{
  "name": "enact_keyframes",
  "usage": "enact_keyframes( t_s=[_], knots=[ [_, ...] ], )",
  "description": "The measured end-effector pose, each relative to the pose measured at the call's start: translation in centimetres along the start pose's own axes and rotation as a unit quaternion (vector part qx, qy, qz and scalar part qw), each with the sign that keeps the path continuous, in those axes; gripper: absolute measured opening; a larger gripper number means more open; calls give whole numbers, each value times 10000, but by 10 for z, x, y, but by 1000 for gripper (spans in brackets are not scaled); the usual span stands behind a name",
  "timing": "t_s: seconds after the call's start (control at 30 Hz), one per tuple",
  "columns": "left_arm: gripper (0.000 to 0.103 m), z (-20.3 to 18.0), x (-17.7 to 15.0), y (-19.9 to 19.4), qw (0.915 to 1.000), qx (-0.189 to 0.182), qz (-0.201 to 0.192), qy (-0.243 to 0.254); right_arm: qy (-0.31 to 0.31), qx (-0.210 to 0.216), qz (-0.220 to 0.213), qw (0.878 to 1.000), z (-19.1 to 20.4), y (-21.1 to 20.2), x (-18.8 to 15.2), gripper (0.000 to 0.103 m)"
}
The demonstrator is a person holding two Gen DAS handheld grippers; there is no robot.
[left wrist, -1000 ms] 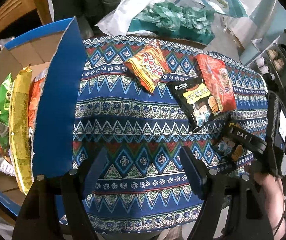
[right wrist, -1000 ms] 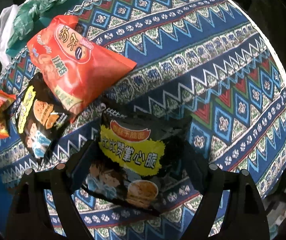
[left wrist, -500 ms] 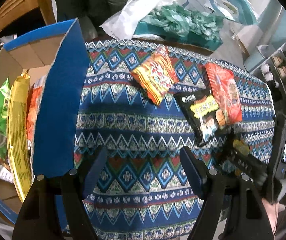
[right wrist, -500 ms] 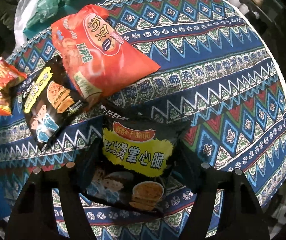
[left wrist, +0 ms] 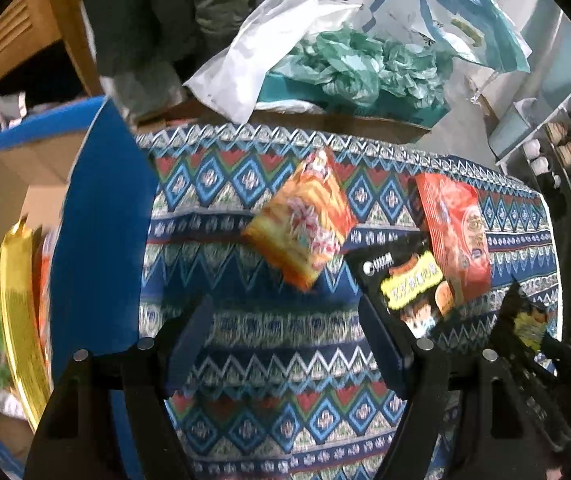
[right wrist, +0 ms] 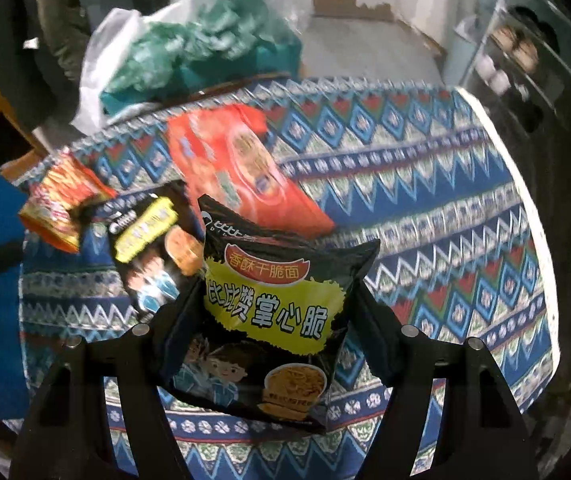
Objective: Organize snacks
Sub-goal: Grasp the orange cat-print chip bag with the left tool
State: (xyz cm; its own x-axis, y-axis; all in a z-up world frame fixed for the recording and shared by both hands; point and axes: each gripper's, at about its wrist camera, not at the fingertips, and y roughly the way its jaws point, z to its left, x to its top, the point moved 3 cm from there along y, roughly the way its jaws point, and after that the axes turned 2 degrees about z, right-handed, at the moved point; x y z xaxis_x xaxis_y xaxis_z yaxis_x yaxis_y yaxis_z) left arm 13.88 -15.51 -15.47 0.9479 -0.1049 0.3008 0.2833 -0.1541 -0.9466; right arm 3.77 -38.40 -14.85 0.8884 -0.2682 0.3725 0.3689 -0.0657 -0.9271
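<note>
Black crinkly noodle-snack packet with yellow label (right wrist: 269, 312) is clamped between right gripper (right wrist: 273, 308) fingers, lifted off patterned blue tablecloth (right wrist: 425, 216). Left gripper (left wrist: 285, 344) is held wide apart, empty.

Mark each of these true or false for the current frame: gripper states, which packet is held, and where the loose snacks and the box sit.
1. The right gripper is shut on a black noodle packet. True.
2. The left gripper holds the orange packet. False: it is open and empty; that packet lies on the patterned cloth.
3. The red packet overlaps a second black packet. True.
4. The cardboard box is empty. False: yellow and green bags stand inside it.
</note>
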Motion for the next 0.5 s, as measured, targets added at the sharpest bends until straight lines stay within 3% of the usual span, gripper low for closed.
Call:
enact_keyframes(
  t_s=[0.27, 0.5],
  knots=[
    [84, -12, 29, 15, 9964, 336, -154, 767, -117, 235, -36, 9996, 21, 16, 19, 72],
    [84, -32, 40, 39, 9856, 579, 1, 1590, -60, 399, -15, 9992, 25, 18, 28, 72]
  ],
)
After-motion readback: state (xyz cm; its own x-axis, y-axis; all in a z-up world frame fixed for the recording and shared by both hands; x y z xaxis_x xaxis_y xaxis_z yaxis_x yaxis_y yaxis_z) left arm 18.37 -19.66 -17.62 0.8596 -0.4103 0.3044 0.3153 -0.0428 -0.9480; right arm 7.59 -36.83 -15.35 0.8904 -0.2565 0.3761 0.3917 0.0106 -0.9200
